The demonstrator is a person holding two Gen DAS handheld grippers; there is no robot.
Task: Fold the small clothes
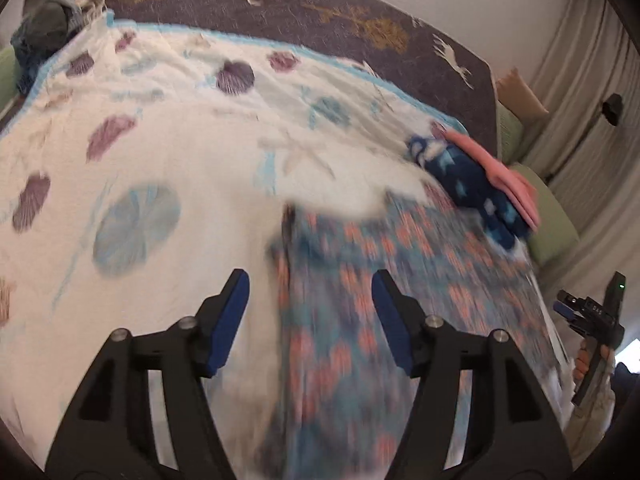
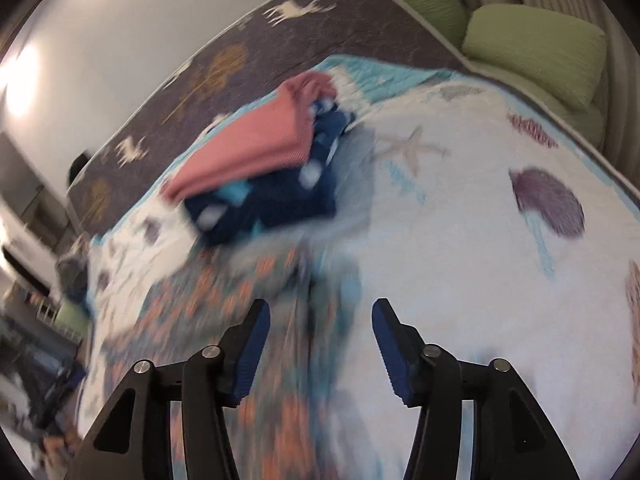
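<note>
A small garment with a blue, teal and orange pattern point(image 1: 360, 320) lies spread on the white sea-print quilt point(image 1: 160, 160); it also shows, blurred, in the right wrist view point(image 2: 240, 320). My left gripper point(image 1: 310, 292) is open and empty above the garment's left edge. My right gripper point(image 2: 320, 320) is open and empty above the garment's right edge; it also shows at the far right of the left wrist view point(image 1: 560, 307). A stack of a pink folded piece point(image 2: 256, 140) on a navy starred piece point(image 2: 280, 196) lies beyond the garment.
A dark grey blanket with deer and trees point(image 1: 320, 12) covers the far side of the bed. Green cushions point(image 2: 532, 48) and curtains point(image 1: 580, 80) stand at the bed's right side. A dark bundle point(image 1: 44, 28) lies at the far left corner.
</note>
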